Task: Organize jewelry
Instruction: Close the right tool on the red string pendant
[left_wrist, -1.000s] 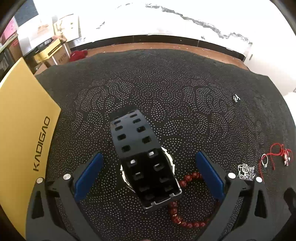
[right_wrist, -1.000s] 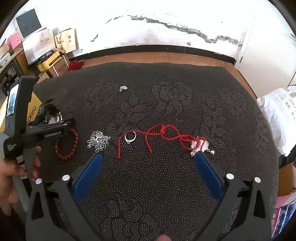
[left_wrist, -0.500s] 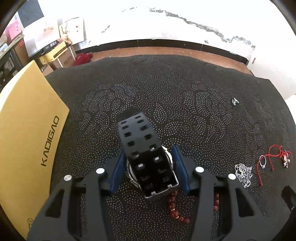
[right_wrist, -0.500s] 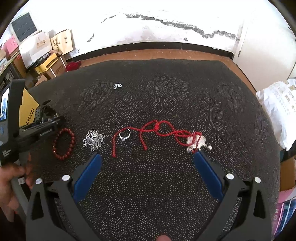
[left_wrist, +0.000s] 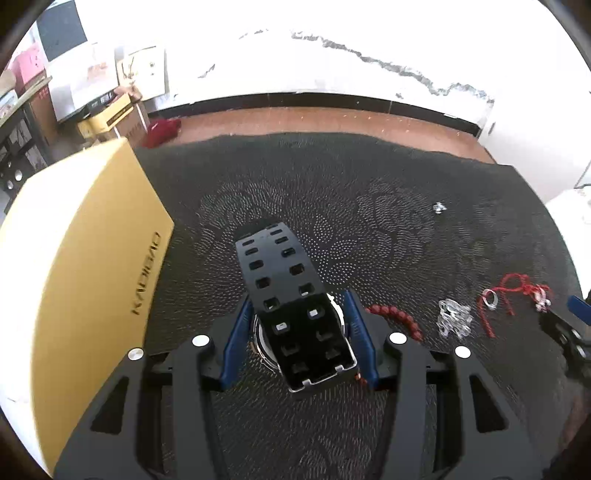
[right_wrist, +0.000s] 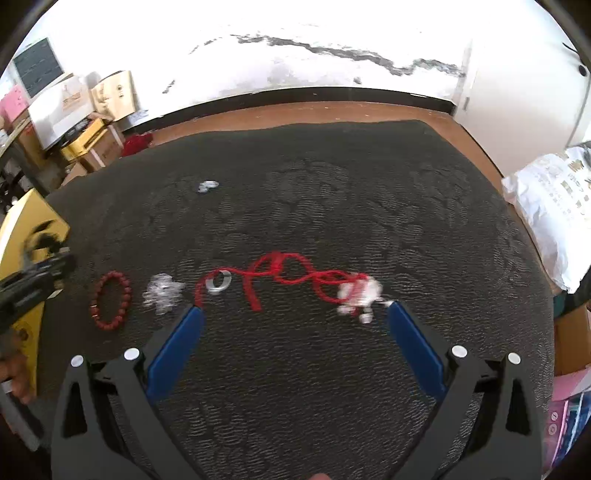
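Left gripper (left_wrist: 300, 332) jaws clamp the black watch (left_wrist: 295, 314) beside the yellow box (left_wrist: 81, 266); carry level, apparently boxward; right gripper (right_wrist: 295, 328) jaws gape over the red cord (right_wrist: 288, 275).

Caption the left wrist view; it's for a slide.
Left hand-held gripper shut on a black watch above the dark patterned cloth, beside a yellow box.

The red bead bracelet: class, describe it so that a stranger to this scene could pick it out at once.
Start at the dark patterned cloth and find the row of small jewelry across its middle. At that row's left end, next to the yellow box, lies the red bead bracelet. It alone is a closed loop of round dark-red beads; the silver chain heap beside it is tangled, and the red cord is thin string.
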